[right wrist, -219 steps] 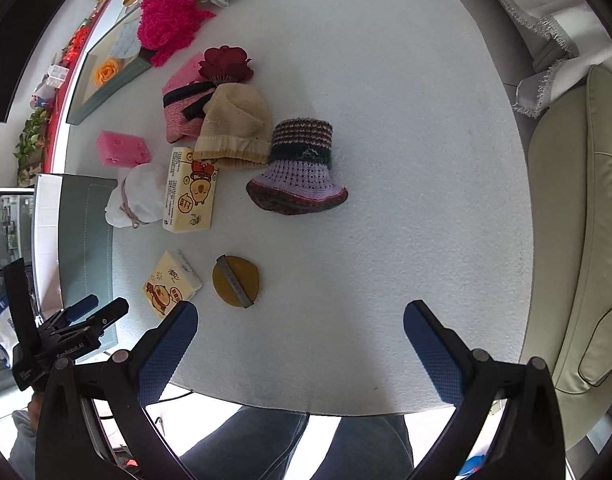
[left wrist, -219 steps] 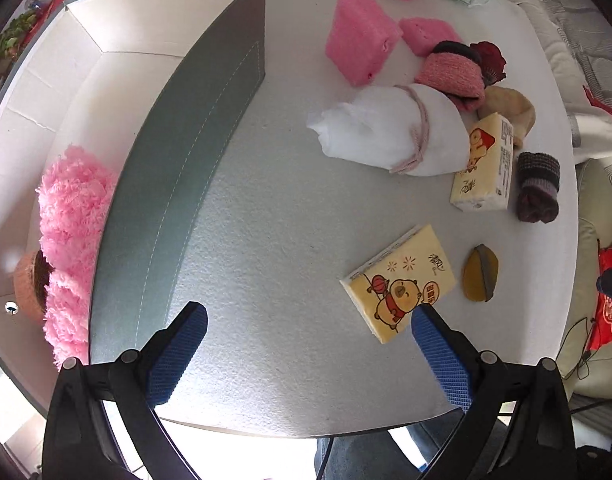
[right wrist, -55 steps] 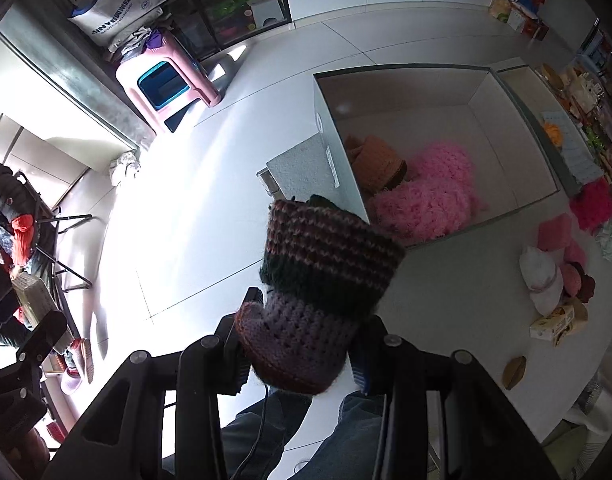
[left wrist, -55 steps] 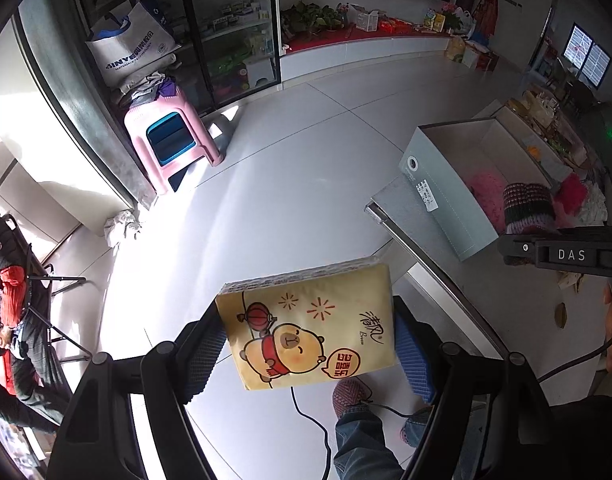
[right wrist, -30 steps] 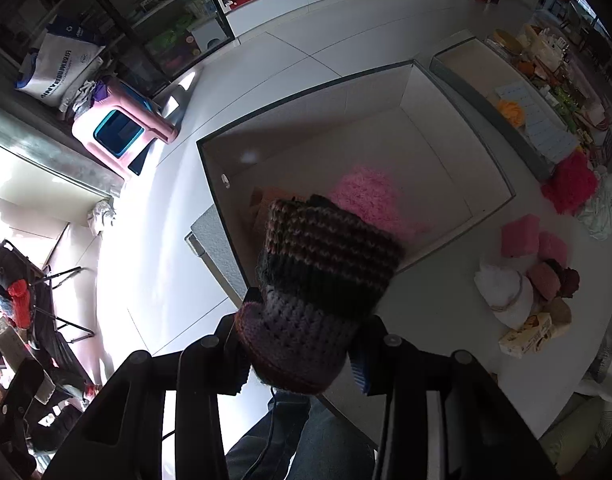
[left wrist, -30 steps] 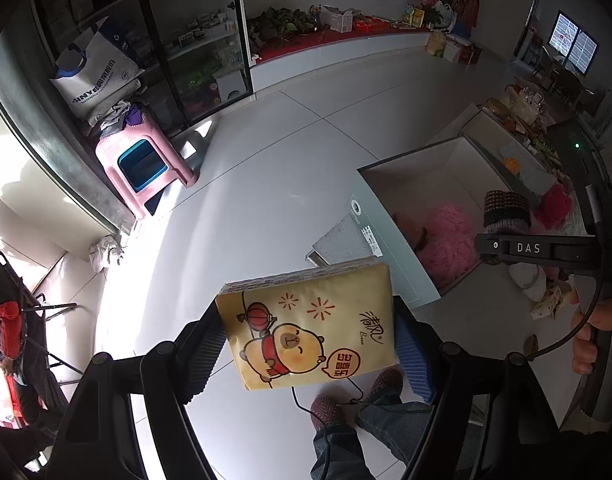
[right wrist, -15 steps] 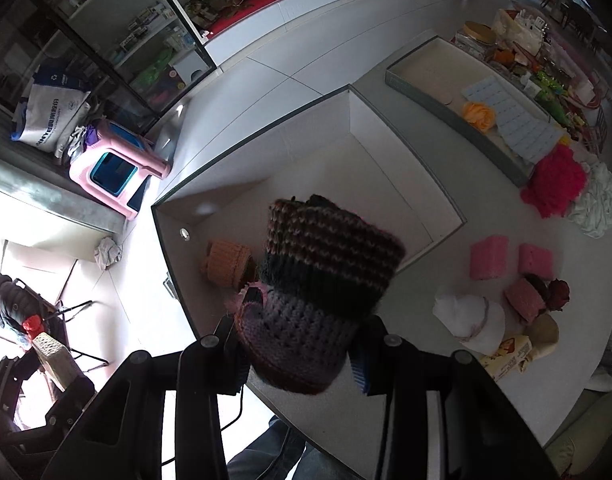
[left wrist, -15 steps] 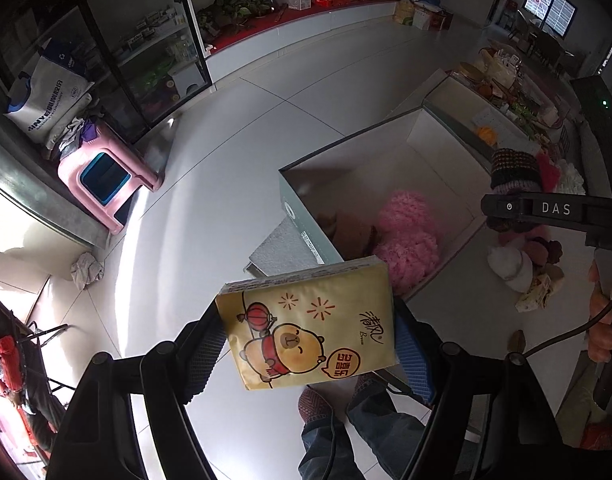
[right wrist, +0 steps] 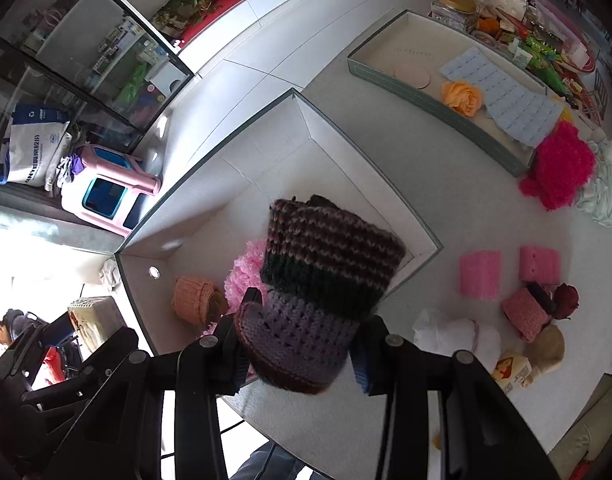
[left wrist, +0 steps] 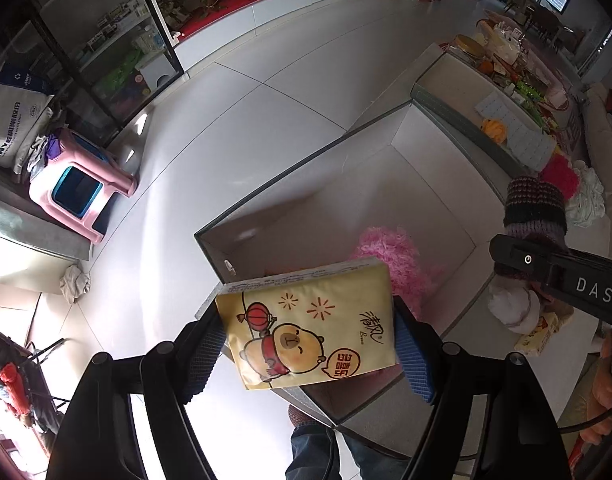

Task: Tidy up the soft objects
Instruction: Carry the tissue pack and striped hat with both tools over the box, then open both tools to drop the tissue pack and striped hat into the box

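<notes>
My left gripper (left wrist: 306, 356) is shut on a yellow tissue pack (left wrist: 310, 328) with a cartoon bear, held above the near corner of the open white-lined box (left wrist: 434, 168). My right gripper (right wrist: 298, 356) is shut on a striped purple-and-brown knit hat (right wrist: 322, 284), held above the same box (right wrist: 266, 152); the hat also shows in the left wrist view (left wrist: 534, 208). Inside the box lie a pink fluffy item (left wrist: 390, 248) and an orange knit hat (right wrist: 196, 300).
On the white table (right wrist: 446, 200) lie two pink sponges (right wrist: 480, 274), a white bundle (right wrist: 458, 338), a pink hat (right wrist: 526, 312), a beige hat (right wrist: 548, 346), another tissue pack (right wrist: 512, 376), a magenta fluffy item (right wrist: 558, 168). A grey tray (right wrist: 426, 92) holds a yellow flower. A pink stool (left wrist: 78, 188) stands on the floor.
Both grippers have moved toward and over the box with their loads still held. The box now fills more of both views.
</notes>
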The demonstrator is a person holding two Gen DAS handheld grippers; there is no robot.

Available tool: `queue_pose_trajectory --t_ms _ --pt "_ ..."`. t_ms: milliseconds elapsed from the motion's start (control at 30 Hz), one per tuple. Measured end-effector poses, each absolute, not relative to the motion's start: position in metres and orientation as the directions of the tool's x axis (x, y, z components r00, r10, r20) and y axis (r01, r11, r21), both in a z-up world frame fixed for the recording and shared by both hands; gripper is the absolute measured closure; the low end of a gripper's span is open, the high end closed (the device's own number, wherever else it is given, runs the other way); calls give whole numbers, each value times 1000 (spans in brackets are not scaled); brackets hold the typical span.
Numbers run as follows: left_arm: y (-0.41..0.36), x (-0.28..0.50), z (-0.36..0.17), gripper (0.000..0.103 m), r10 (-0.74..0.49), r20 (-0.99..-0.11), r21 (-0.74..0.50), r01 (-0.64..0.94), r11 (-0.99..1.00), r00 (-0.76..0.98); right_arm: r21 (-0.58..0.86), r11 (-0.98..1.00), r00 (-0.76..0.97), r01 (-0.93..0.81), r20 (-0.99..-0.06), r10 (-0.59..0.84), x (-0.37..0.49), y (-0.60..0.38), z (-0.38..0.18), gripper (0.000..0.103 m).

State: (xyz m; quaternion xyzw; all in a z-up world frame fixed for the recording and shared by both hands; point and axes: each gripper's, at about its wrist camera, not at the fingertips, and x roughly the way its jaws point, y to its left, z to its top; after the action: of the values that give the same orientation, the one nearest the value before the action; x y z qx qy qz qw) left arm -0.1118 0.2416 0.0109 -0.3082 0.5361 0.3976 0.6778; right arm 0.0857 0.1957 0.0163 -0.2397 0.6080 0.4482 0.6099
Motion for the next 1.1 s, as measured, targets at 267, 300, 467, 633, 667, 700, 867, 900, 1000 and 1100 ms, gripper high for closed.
queue_pose_trajectory --t_ms 267,300,467,633,667,700,867,900,1000,1100 --pt "263 -90 -17 25 193 -980 52 -872 487 49 237 487 -149 -841 -966 212 89 216 -1 57" --pt "264 -89 -21 25 192 -981 61 -869 491 40 240 486 -159 -841 -966 202 88 217 -5 57" --pt "275 -87 -39 25 137 -990 32 -859 511 45 213 520 -144 -827 -975 170 86 224 -20 57" --pt "282 -81 -57 25 99 -995 34 -809 587 30 185 571 -133 -800 -982 133 80 230 -32 57" --pt "283 -80 -59 25 93 -995 32 -801 598 30 172 578 -123 -798 -985 122 79 230 -34 57" --pt "284 -80 -60 25 86 -996 26 -794 608 34 168 587 -124 -792 -986 115 78 229 -36 57" --pt "288 -79 -67 10 68 -998 35 -762 647 11 193 607 -131 -771 -981 144 75 228 -39 20" --pt "289 -80 -70 0 48 -999 23 -763 646 10 203 608 -114 -768 -977 182 75 225 -35 1" --pt "287 -86 -66 0 65 -997 2 -758 652 53 196 609 -51 -769 -968 247 73 220 -23 0" --pt "281 -88 -59 0 38 -996 -37 -740 672 85 242 634 -84 -734 -960 269 76 206 -20 0"
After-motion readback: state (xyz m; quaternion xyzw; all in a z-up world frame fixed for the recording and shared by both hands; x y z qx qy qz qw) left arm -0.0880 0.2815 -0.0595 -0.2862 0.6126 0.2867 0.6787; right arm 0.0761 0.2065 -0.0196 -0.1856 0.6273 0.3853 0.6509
